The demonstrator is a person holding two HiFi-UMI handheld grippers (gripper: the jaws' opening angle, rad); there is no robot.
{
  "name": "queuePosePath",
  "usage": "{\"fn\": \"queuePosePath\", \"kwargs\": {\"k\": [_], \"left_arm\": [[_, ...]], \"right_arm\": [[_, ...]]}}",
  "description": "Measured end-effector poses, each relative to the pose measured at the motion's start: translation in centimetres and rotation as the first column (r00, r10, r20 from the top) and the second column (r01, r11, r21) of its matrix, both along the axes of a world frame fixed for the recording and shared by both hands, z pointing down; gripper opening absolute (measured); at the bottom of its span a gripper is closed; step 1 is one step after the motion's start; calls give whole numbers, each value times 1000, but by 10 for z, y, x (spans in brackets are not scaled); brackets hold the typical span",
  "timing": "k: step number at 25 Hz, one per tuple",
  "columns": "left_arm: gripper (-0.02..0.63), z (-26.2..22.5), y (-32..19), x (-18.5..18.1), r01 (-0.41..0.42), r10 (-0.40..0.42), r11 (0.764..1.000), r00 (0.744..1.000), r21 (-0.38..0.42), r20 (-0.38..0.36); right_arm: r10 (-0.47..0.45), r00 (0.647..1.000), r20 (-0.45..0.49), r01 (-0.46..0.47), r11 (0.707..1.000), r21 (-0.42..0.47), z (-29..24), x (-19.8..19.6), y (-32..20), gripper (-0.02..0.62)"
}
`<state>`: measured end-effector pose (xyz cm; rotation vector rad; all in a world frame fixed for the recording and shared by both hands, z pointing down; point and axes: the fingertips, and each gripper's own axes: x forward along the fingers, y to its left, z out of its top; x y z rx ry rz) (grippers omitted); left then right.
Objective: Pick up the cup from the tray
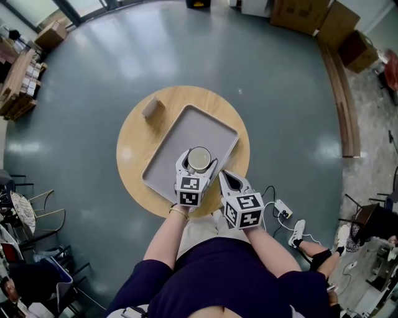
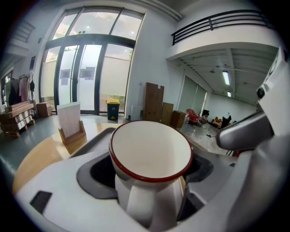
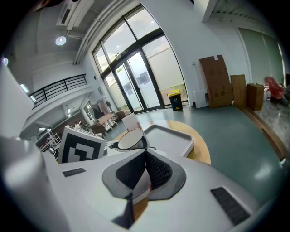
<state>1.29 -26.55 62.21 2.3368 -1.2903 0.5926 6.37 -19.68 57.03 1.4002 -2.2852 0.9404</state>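
Observation:
A white cup with a red rim sits between the jaws of my left gripper, over the near end of the grey tray. In the left gripper view the cup fills the gap, tilted, with its handle toward the camera. My left gripper is shut on it. I cannot tell whether the cup touches the tray. My right gripper is shut and empty just right of the cup, at the table's near edge. The right gripper view shows its closed tips, with the cup and tray beyond.
The tray lies on a round wooden table. A small wooden card holder stands at the table's far left, beside the tray. Around the table is grey floor, with cardboard boxes at the back and chairs at the left.

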Motion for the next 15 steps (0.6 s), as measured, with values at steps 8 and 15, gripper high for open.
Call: {"fn": "queuePosePath", "kwargs": {"k": [8, 15], "left_arm": [[411, -36, 30, -21, 77, -77, 997, 997, 4, -16], [411, -63, 52, -46, 132, -131, 991, 991, 18, -39]], "right_arm": [[-35, 999, 11, 35, 998, 49, -15, -9, -8, 9], [-77, 997, 2, 77, 993, 84, -25, -26, -7, 9]]}}
